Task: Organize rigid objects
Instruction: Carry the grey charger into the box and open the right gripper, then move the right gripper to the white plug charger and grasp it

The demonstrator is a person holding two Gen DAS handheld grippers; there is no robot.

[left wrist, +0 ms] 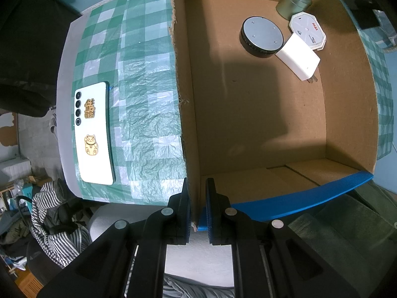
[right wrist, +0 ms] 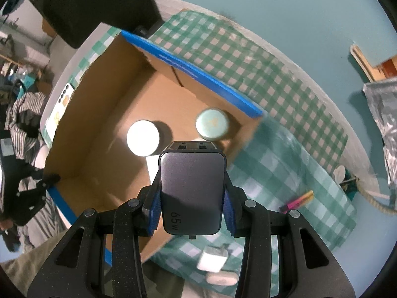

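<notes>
My right gripper (right wrist: 191, 186) is shut on a dark grey 65W charger (right wrist: 191, 173), held above the open cardboard box (right wrist: 99, 114) near its right wall. My left gripper (left wrist: 198, 196) is shut on the box wall (left wrist: 183, 87) at a near corner. Inside the box lie a black disc with a grey top (left wrist: 261, 37), a white charger (left wrist: 297, 59), an octagonal white case (left wrist: 307, 31) and a green tin (left wrist: 294, 1). The disc (right wrist: 143, 137) and the tin (right wrist: 211, 123) also show in the right wrist view.
A white phone (left wrist: 94, 134) with gold stickers lies on the green checked tablecloth (left wrist: 139, 74) left of the box. On the cloth outside the box are another white charger (right wrist: 212, 258), a white oval object (right wrist: 220, 278) and a pink and yellow item (right wrist: 297, 200).
</notes>
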